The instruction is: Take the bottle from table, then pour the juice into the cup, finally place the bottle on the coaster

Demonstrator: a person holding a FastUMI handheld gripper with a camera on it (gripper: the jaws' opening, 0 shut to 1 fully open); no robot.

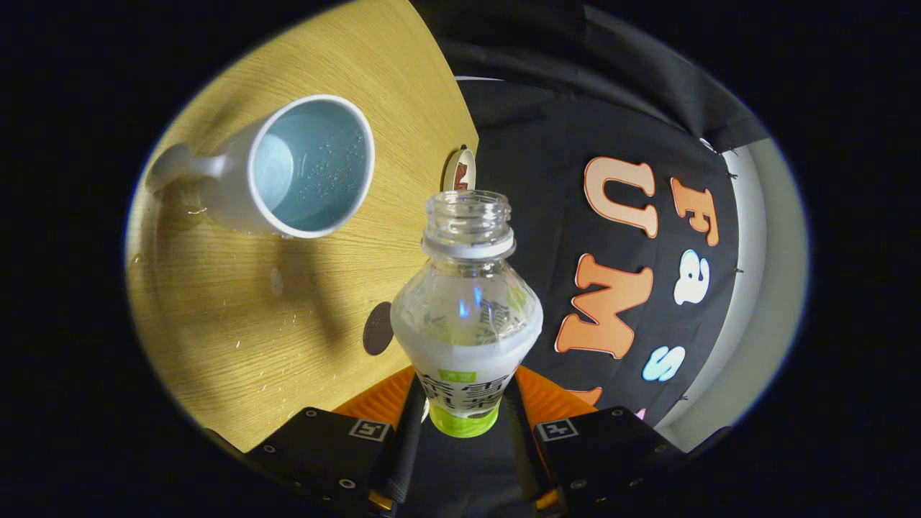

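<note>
My gripper (464, 414) is shut on a clear plastic bottle (466, 309), both fingers pressing its labelled lower body. The bottle has no cap, and its open mouth (468, 208) points away beyond the fingers. The whole view is rolled, so the wooden table (216, 338) looks steeply tilted. A white cup (302, 169) with a pale blue inside and a handle stands on the table, ahead and to the left of the bottle's mouth. A dark round disc (375, 329) lies on the table just left of the bottle's shoulder, partly hidden by it.
A small round white-rimmed object (459, 171) sits at the table's edge, just beyond the bottle's mouth. Small drops and specks (245, 345) dot the wood near the cup. The booth's black cloth wall (547, 144) hangs past the table's edge.
</note>
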